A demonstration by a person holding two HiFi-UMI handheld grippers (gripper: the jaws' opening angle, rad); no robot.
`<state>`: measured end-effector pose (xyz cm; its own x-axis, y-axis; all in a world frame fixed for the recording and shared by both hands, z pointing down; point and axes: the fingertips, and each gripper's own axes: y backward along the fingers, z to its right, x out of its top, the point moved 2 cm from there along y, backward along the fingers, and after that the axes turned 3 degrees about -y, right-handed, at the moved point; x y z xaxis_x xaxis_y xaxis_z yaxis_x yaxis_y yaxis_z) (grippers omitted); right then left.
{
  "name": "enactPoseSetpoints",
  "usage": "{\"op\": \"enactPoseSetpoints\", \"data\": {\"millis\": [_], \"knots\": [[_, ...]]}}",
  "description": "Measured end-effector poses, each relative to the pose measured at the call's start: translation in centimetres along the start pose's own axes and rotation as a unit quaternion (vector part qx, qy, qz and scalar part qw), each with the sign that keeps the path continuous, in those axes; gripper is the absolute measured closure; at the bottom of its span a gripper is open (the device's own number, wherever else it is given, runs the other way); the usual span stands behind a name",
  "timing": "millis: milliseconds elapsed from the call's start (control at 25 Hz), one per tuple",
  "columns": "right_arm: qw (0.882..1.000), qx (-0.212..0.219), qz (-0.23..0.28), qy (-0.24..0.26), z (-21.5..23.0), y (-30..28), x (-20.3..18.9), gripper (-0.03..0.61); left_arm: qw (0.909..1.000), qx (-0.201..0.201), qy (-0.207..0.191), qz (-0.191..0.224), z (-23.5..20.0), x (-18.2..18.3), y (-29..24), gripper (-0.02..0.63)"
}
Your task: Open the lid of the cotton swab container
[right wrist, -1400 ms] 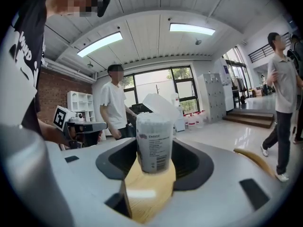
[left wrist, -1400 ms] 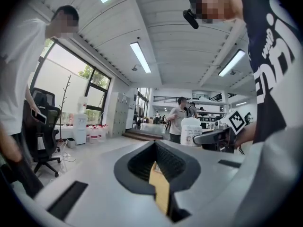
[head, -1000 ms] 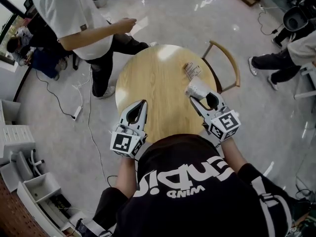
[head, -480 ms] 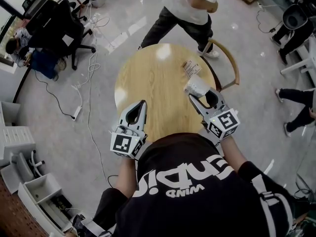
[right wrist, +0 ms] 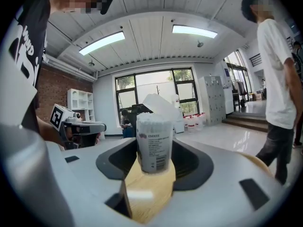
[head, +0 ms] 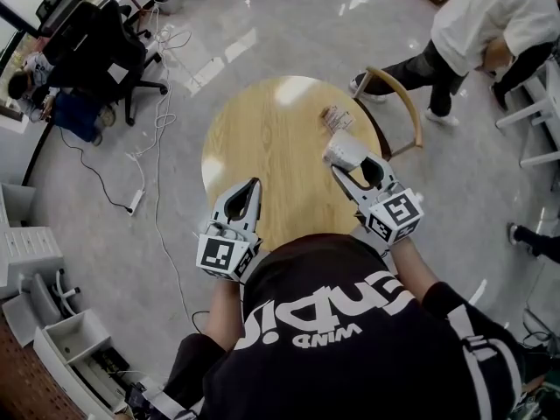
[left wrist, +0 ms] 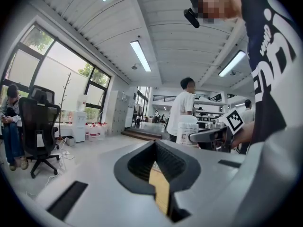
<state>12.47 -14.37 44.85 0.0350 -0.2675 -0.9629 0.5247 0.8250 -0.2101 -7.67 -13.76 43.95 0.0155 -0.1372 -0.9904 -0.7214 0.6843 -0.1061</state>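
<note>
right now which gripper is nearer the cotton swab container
Right. The right gripper grips the cotton swab container between its jaws; the left gripper, shut and empty, is well off to its left.

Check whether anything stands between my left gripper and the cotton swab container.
Nothing visible does: only bare table lies between the left gripper and the cotton swab container, which the right gripper holds. A small packet lies beyond it.

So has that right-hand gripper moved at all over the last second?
No. The right gripper sits at the same spot by the right edge of the round table, with the cotton swab container at its tips as before.
</note>
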Motion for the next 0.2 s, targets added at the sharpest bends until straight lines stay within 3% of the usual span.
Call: {"op": "enactPoseSetpoints", "data": {"millis": [200], "knots": [[1.000, 0.005, -0.003, 0.003, -0.31, -0.74, -0.11, 0.357, 1.0000, -0.004, 0.002, -0.004, -0.32, -0.35, -0.18, 0.604]]}}
